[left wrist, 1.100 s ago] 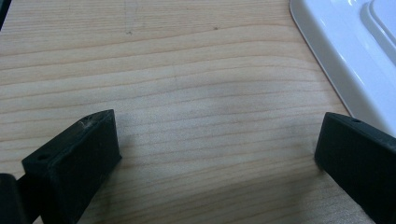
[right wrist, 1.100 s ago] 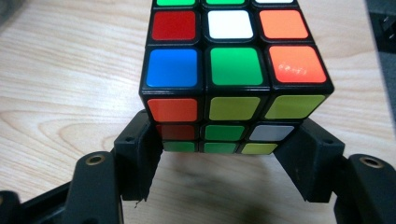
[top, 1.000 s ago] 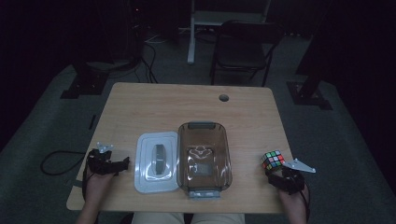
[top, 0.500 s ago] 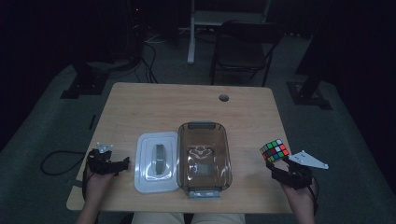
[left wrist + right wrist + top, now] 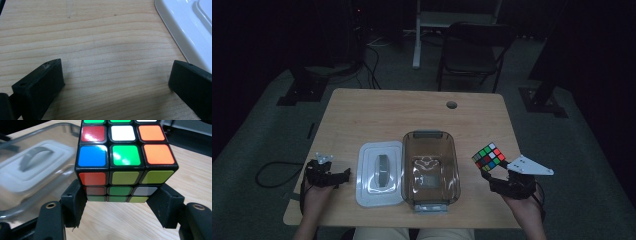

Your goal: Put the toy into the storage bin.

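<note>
A scrambled colour cube (image 5: 489, 156) (image 5: 123, 160) hangs above the table's right side, and my right gripper (image 5: 492, 172) (image 5: 120, 203) is shut on its lower part, one jaw on each side. Left of it stands a clear brownish container (image 5: 430, 169) (image 5: 15, 165), open at the top. Its white lid (image 5: 380, 172) (image 5: 185, 32) with a grey handle lies flat beside it. My left gripper (image 5: 343, 176) (image 5: 112, 82) rests low over the wood near the lid's left edge, open, with nothing between its jaws.
The wooden table (image 5: 412, 115) has a round cable hole (image 5: 452, 105) at the back. A dark chair (image 5: 474, 50) and a desk leg stand behind it on the floor. Cables lie on the floor at the left.
My right gripper has lifted the cube off the table and carried it up and slightly toward the container. The left gripper has stayed where it was.
</note>
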`<state>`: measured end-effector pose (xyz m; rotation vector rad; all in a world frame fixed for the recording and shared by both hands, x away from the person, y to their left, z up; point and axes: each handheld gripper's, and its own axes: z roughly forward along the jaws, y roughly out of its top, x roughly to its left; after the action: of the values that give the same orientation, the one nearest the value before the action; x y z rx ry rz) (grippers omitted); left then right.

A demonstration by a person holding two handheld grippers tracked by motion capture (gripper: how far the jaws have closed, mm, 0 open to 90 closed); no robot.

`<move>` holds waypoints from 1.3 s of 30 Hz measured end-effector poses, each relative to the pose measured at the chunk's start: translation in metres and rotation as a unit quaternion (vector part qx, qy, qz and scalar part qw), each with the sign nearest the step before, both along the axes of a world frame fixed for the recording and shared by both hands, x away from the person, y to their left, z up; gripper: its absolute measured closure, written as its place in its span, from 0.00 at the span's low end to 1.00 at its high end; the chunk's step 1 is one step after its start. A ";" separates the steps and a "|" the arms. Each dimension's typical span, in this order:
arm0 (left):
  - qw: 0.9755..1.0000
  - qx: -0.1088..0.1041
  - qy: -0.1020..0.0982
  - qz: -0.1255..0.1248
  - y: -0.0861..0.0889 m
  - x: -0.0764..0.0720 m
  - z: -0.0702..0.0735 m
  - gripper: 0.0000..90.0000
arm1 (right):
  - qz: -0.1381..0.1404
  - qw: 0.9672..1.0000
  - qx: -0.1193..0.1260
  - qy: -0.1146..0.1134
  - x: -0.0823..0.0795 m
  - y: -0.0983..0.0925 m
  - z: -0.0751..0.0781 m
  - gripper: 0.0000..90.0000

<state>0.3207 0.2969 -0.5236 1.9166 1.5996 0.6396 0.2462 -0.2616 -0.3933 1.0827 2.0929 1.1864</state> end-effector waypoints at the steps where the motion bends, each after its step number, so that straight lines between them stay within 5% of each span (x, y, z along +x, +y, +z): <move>1: 1.000 0.000 0.000 0.000 0.000 0.000 0.000 0.01 | 0.005 1.000 0.001 -0.003 0.000 0.003 0.002 0.38; 12: 1.000 0.000 0.000 0.000 0.000 0.000 0.000 0.01 | 0.099 0.995 -0.001 -0.004 -0.003 0.033 0.024 0.38; 26: 1.000 0.000 0.000 -0.001 0.000 0.000 0.000 0.01 | 0.208 0.977 -0.042 0.032 0.014 0.064 0.031 0.38; 33: 1.000 0.000 0.000 0.000 0.000 0.000 0.000 0.01 | 0.268 0.960 -0.074 0.042 0.019 0.078 0.040 0.38; 39: 1.000 0.000 0.000 0.000 0.000 0.000 0.000 0.01 | 0.317 0.937 -0.131 0.067 0.024 0.099 0.038 0.38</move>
<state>0.3207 0.2970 -0.5237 1.9170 1.5984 0.6404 0.2700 -0.1621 -0.3558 0.3715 2.7237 1.0658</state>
